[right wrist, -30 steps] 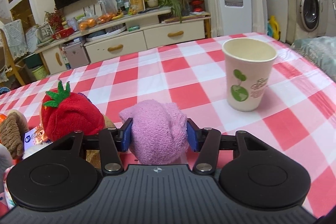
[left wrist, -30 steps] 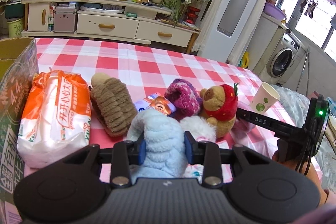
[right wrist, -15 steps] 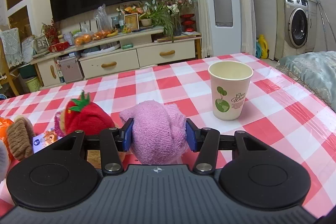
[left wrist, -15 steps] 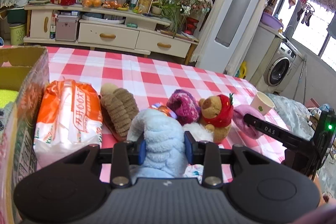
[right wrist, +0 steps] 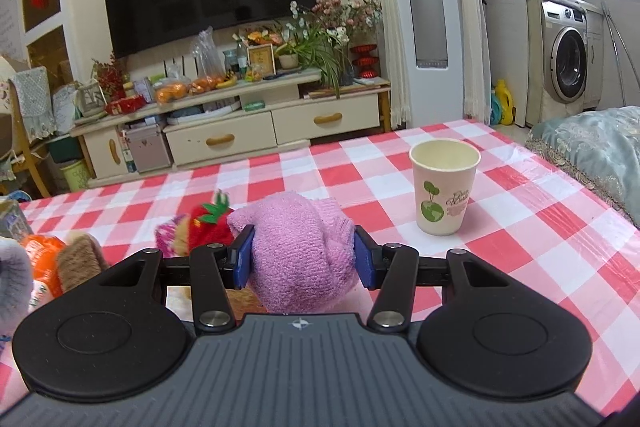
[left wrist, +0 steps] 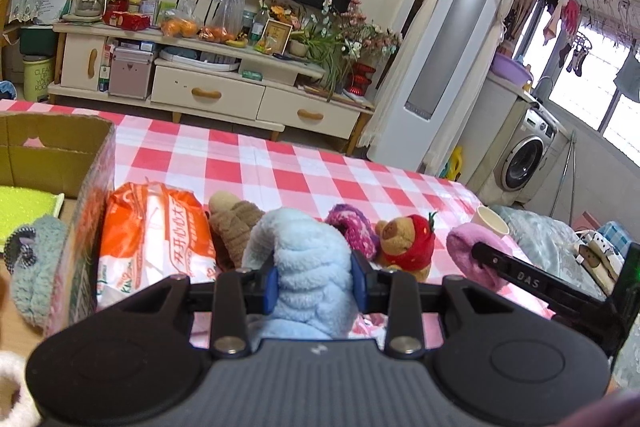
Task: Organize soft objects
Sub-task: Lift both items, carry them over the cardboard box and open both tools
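My left gripper (left wrist: 314,281) is shut on a fluffy light blue sock roll (left wrist: 308,259), lifted above the checked tablecloth (left wrist: 280,167). My right gripper (right wrist: 304,257) is shut on a pink towel roll (right wrist: 300,247); this roll (left wrist: 470,255) shows at the right of the left wrist view too. On the table lie an orange tissue pack (left wrist: 156,239), a brown fuzzy slipper (left wrist: 234,227), a purple knit item (left wrist: 354,227) and a small bear with a strawberry hat (left wrist: 408,243). An open cardboard box (left wrist: 80,187) at the left holds a teal fuzzy item (left wrist: 34,267) and a yellow-green pad (left wrist: 24,207).
A paper cup (right wrist: 444,185) stands on the table to the right of the pink roll. A cushion (right wrist: 592,147) lies at the table's right edge. Beyond the table are a TV cabinet (left wrist: 216,83), a tall white unit (left wrist: 440,67) and a washing machine (left wrist: 528,155).
Both grippers have risen and drawn back from the table with their rolls. The cardboard box has come further into the left wrist view, its inside now showing.
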A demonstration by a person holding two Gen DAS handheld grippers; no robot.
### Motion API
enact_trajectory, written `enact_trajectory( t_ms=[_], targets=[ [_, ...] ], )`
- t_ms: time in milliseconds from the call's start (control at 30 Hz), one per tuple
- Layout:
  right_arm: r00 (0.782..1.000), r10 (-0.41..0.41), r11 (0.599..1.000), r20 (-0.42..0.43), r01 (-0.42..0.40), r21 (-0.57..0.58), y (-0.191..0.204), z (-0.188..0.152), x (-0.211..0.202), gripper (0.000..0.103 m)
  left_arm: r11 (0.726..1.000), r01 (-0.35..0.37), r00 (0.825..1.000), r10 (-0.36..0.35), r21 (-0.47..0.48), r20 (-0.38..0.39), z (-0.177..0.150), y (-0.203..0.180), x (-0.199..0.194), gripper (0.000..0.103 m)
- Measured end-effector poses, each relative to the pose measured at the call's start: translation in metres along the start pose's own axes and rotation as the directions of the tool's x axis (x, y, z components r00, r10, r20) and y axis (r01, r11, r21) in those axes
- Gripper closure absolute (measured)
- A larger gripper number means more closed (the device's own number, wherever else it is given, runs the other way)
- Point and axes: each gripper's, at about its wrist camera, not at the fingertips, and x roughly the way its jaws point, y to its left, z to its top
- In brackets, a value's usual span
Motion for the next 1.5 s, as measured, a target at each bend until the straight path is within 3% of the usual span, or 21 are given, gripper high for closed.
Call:
enact_trajectory(
  t_ms=[367, 600, 867, 1100, 1500],
  targets=[
    [0.992, 0.119, 0.993, 0.031, -0.118, -0.023, 0.035, 0.009, -0.035, 0.041, 1.0, 0.009, 0.998, -0.008, -0.028, 0.067, 0.007, 0.013, -0.026, 0.07],
    [0.97, 0.244, 0.969, 0.022, -0.242, -0.057, 0.078, 0.009, -0.05, 0.041, 0.998, 0.001, 0.992, 0.007, -0.06, 0.13, 0.015, 0.029, -0.048, 0.07],
    [0.922, 0.386, 0.916, 0.016, -0.381, -0.124, 0.14, 0.008, -0.072, 0.041, 0.993, -0.047, 0.976, 0.069, -0.111, 0.206, 0.025, 0.056, -0.073, 0.069],
    [0.868, 0.497, 0.855, -0.01, -0.491, -0.165, 0.2, 0.006, -0.085, 0.04, 0.974, -0.142, 0.946, 0.185, -0.175, 0.266, 0.031, 0.09, -0.095, 0.069],
    [0.793, 0.603, 0.753, -0.083, -0.601, -0.269, 0.283, -0.005, -0.089, 0.04, 0.916, -0.282, 0.904, 0.353, -0.284, 0.243, 0.038, 0.142, -0.101, 0.069]
  ],
)
